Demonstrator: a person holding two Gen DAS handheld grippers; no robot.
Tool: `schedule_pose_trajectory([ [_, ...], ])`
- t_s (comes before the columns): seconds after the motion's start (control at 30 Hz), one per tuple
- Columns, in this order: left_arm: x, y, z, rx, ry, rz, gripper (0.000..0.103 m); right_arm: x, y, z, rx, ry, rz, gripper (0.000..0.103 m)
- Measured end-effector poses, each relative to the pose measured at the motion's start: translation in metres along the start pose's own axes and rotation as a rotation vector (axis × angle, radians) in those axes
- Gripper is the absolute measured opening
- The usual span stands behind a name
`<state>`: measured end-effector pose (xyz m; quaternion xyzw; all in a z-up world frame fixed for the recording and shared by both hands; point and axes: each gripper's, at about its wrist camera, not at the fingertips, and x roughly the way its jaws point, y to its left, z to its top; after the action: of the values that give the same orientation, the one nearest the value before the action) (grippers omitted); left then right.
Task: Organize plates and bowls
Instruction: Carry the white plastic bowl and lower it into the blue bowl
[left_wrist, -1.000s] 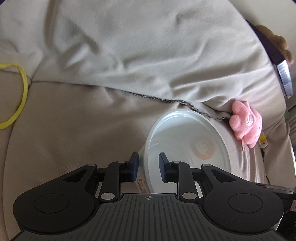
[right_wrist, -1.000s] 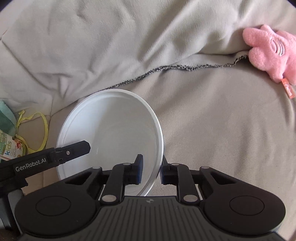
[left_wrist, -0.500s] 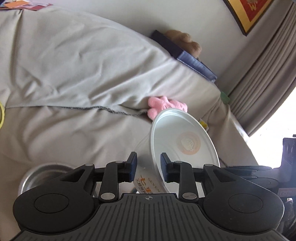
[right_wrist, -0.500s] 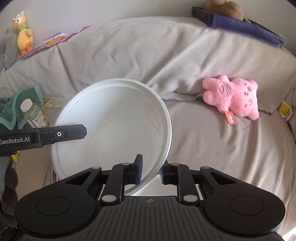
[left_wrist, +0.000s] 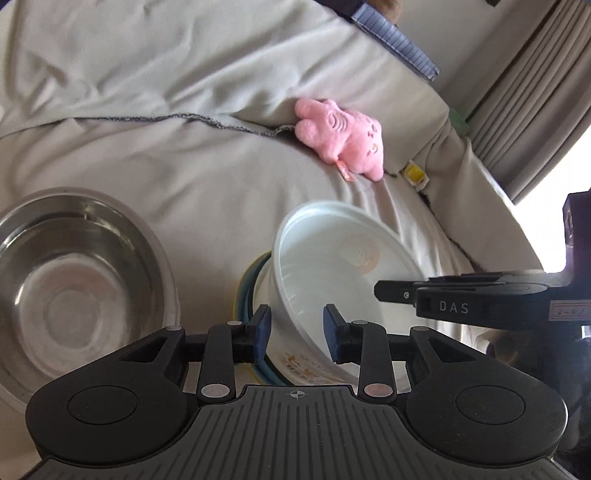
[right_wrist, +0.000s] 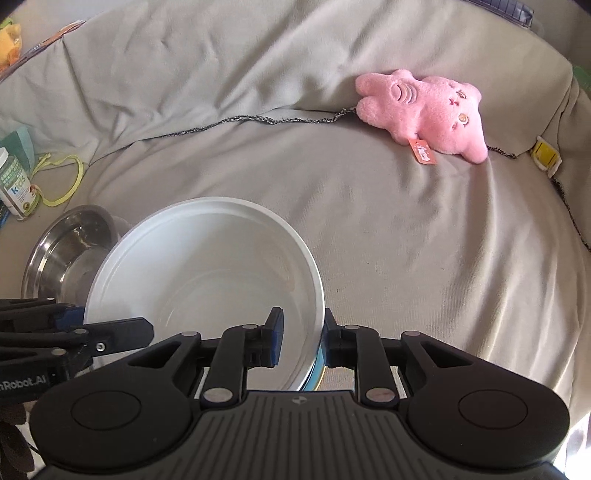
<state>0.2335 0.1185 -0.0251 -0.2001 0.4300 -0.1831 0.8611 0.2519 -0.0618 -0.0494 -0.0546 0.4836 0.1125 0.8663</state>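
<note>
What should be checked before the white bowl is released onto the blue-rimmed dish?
1. White bowl over the blue-rimmed dish: ok.
2. White bowl sitting level: not ok, it leans in the left wrist view.
3. Right gripper astride the rim: ok.
4. Left gripper actually clamping the wall: cannot tell.
5. Steel bowl apart from the stack: ok, cloth shows between them.
6. Pink plush toy out of the way: ok.
</note>
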Motion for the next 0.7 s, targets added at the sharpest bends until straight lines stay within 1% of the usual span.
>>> schedule_pose_trajectory([
  [0.07, -0.009, 0.004, 0.002, -0.027, -0.029, -0.008, 0.033, -0.001, -0.004, 0.002, 0.012, -0.003, 0.003, 0.024],
  [0.13, -0.014, 0.006, 0.002, -0.043, -0.036, -0.006, 0.033, -0.003, -0.007, 0.003, 0.010, -0.008, 0.002, 0.024],
  [0.27, -0.008, 0.009, -0.001, -0.056, -0.004, 0.031, 0.033, -0.003, -0.011, 0.000, 0.017, 0.000, 0.007, 0.031],
  [0.43, 0.006, 0.009, -0.006, -0.050, 0.032, 0.086, 0.033, 0.002, -0.012, -0.005, 0.024, 0.021, 0.017, 0.033],
  [0.53, 0.015, 0.007, -0.011, -0.042, 0.053, 0.116, 0.034, 0.005, -0.014, -0.008, 0.035, 0.028, 0.029, 0.040],
  [0.57, 0.017, 0.007, -0.014, -0.041, 0.057, 0.120, 0.034, 0.006, -0.015, -0.009, 0.042, 0.030, 0.033, 0.043],
  [0.63, 0.022, 0.003, -0.017, -0.038, 0.063, 0.123, 0.035, 0.010, -0.018, -0.013, 0.054, 0.034, 0.048, 0.046],
  [0.7, 0.024, -0.002, -0.019, -0.033, 0.049, 0.146, 0.037, 0.014, -0.021, -0.017, 0.074, 0.039, 0.062, 0.047],
])
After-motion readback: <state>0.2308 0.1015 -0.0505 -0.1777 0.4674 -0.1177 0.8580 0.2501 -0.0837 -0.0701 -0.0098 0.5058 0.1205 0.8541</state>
